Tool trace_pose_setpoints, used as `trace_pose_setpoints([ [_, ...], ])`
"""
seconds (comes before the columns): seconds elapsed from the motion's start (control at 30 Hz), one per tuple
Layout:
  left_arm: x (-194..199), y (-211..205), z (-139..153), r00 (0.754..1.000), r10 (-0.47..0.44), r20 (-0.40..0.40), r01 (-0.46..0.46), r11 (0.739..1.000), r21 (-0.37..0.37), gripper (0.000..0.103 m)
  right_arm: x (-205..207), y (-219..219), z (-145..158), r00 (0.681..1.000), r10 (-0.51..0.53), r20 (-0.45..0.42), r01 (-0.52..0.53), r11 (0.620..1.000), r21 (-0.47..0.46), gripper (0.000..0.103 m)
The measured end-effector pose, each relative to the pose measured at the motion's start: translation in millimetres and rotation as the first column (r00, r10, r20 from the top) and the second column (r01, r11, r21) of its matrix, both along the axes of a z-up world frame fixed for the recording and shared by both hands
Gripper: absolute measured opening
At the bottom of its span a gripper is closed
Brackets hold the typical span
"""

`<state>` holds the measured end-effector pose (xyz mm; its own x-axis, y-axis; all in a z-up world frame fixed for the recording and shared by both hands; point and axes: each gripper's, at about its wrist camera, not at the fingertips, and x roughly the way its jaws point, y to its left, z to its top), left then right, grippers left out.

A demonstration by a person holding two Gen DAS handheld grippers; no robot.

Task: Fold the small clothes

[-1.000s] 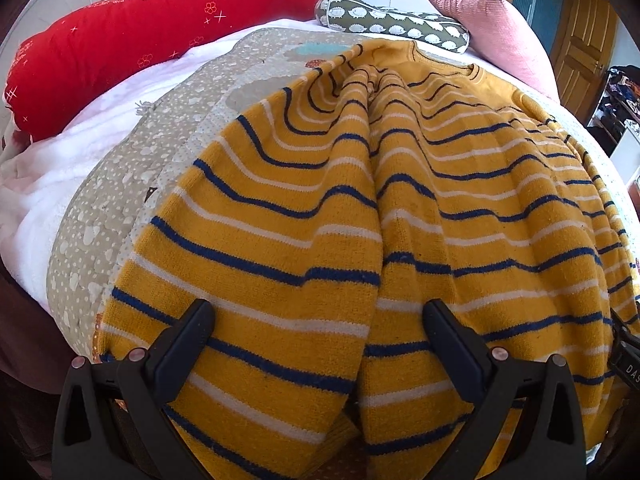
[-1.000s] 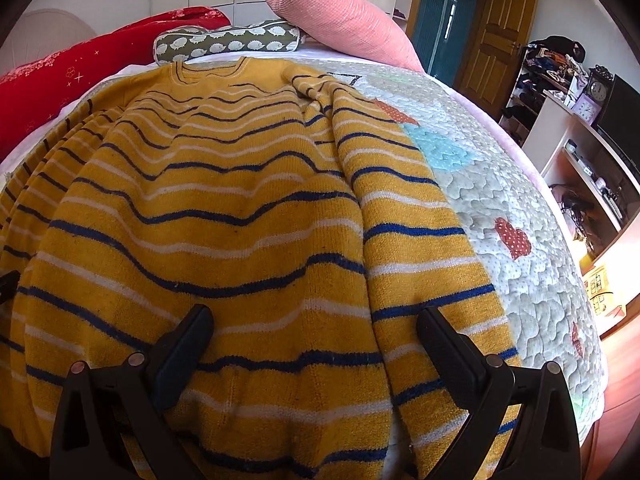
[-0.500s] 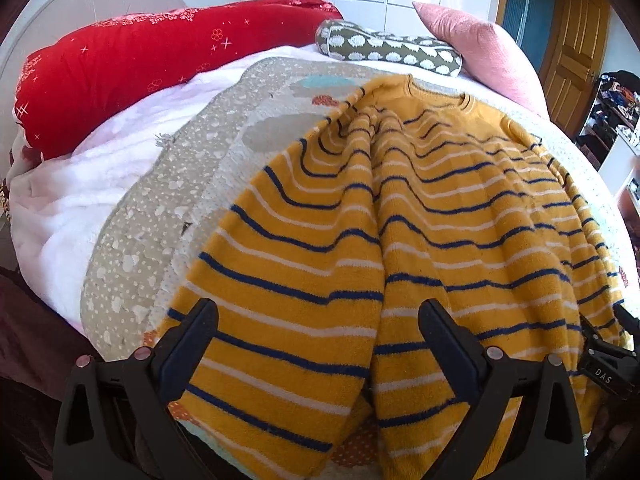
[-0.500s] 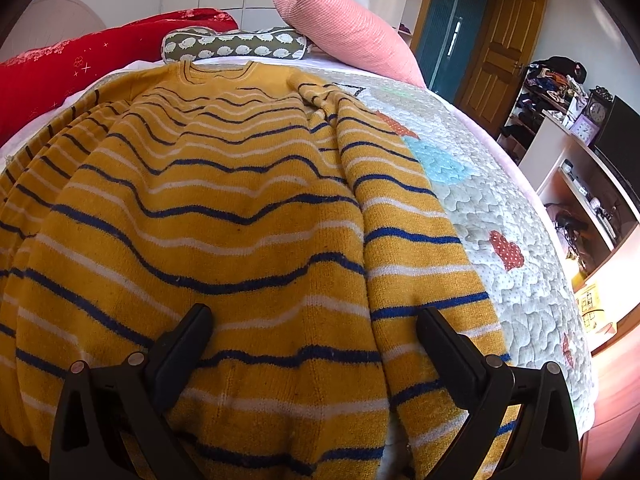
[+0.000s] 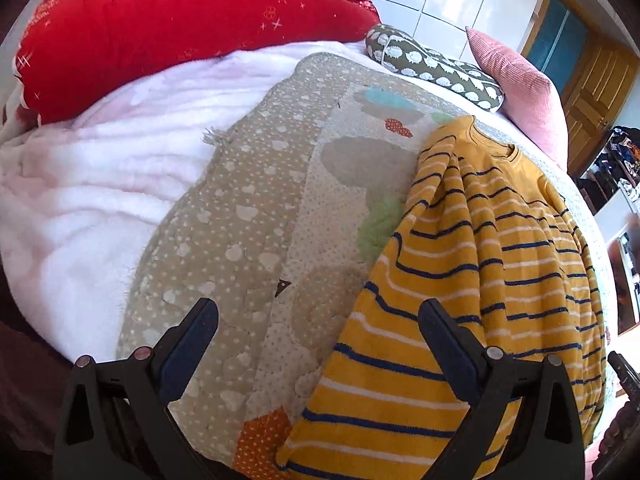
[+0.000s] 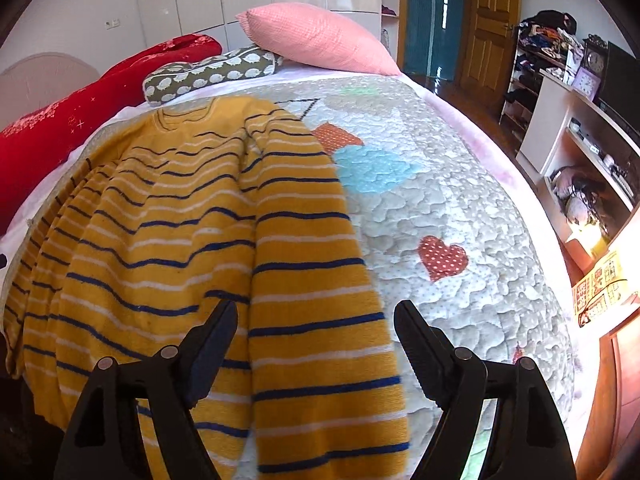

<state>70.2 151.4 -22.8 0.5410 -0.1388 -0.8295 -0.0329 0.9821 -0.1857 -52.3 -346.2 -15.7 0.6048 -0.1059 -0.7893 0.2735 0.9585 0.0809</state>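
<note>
Sweater (image 6: 192, 240) lies flat — both tongs (image 5: 318, 320) (image 6: 316, 320) spread wide, holding nothing.

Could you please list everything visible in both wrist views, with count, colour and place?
sweater: 1, yellow with navy and white stripes, spread on the quilt.
quilt: 1, beige patchwork, covering the bed.
red bolster: 1, red, bed's far left.
patterned cushion: 1, olive with white, head of bed.
pink pillow: 1, pink, head of bed.
white blanket: 1, beside the quilt.
door: 1, wooden, behind.
left claw: open.
right claw: open.
</note>
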Motion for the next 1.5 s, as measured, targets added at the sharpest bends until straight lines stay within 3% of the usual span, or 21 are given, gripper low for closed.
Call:
trace_pose_setpoints([
  [0.2, 6, -31, -28, 0.989, -0.133, -0.071, 0.131, 0.991, -0.034, 0.098, 9, -8, -20, 0.998, 0.015, -0.065, -0.013, 0.999, 0.041, 0.084],
  [0.27, 5, -46, -31, 0.985, -0.146, -0.091, 0.150, 0.988, 0.035, 0.080, 14, -4, -30, 0.996, 0.027, -0.085, -0.024, 0.999, 0.035, 0.083],
  [0.3, 5, -54, -31, 0.986, -0.137, -0.098, 0.148, 0.983, 0.106, 0.061, 15, -2, -33, 0.996, 0.026, -0.084, -0.024, 0.999, 0.024, 0.081],
  [0.33, 5, -57, -29, 0.985, -0.141, -0.099, 0.153, 0.980, 0.126, 0.039, 15, -1, -33, 0.997, 0.027, -0.078, -0.025, 1.000, 0.017, 0.076],
  [0.37, 6, -57, -26, 0.984, -0.143, -0.106, 0.156, 0.980, 0.122, 0.028, 15, -2, -31, 0.997, 0.034, -0.074, -0.032, 0.999, 0.023, 0.059],
  [0.4, 9, -53, -22, 0.983, -0.143, -0.120, 0.155, 0.982, 0.106, 0.005, 16, -2, -29, 0.996, 0.045, -0.079, -0.042, 0.998, 0.041, 0.045],
  [0.43, 12, -50, -17, 0.982, -0.138, -0.130, 0.150, 0.984, 0.092, 0.005, 17, -5, -27, 0.995, 0.048, -0.087, -0.043, 0.997, 0.058, 0.024],
  [0.47, 15, -46, -11, 0.984, -0.122, -0.127, 0.135, 0.986, 0.099, 0.005, 19, -8, -23, 0.995, 0.052, -0.090, -0.045, 0.996, 0.078, 0.012],
  [0.67, 48, -17, 33, 0.999, 0.013, -0.044, -0.002, 0.970, 0.243, 0.005, 20, -38, 13, 0.996, -0.072, -0.055, 0.065, 0.992, -0.109, 0.010],
  [0.83, 82, -3, 44, 0.993, 0.118, -0.030, -0.102, 0.941, 0.323, 0.009, 33, -88, 26, 0.966, -0.251, -0.054, 0.233, 0.945, -0.229, 0.007],
  [0.9, 91, 4, 39, 0.986, 0.160, -0.042, -0.137, 0.933, 0.334, 0.009, 39, -106, 18, 0.945, -0.317, -0.081, 0.284, 0.917, -0.279, 0.007],
  [0.97, 90, 13, 36, 0.984, 0.174, -0.048, -0.153, 0.944, 0.293, 0.009, 38, -119, 12, 0.926, -0.362, -0.106, 0.319, 0.901, -0.294, 0.007],
  [1.1, 70, 22, 40, 0.984, 0.179, -0.024, -0.170, 0.962, 0.213, 0.019, 14, -115, 22, 0.947, -0.317, -0.054, 0.307, 0.940, -0.147, 0.012],
  [1.17, 51, 19, 43, 0.987, 0.158, 0.001, -0.155, 0.969, 0.192, 0.023, 2, -95, 26, 0.970, -0.239, -0.030, 0.236, 0.969, -0.078, 0.026],
  [1.27, 14, 3, 42, 0.997, 0.070, 0.011, -0.071, 0.992, 0.105, 0.039, -9, -58, 24, 0.995, -0.101, 0.009, 0.101, 0.993, 0.060, 0.038],
  [1.4, -38, -39, 29, 0.996, -0.093, 0.008, 0.093, 0.996, -0.010, 0.055, -12, -13, 2, 0.999, 0.046, 0.008, -0.046, 0.969, 0.241, 0.044],
  [1.5, -65, -72, 9, 0.981, -0.196, -0.017, 0.194, 0.979, -0.061, 0.057, -10, 18, -19, 0.995, 0.100, -0.023, -0.091, 0.961, 0.262, 0.044],
])
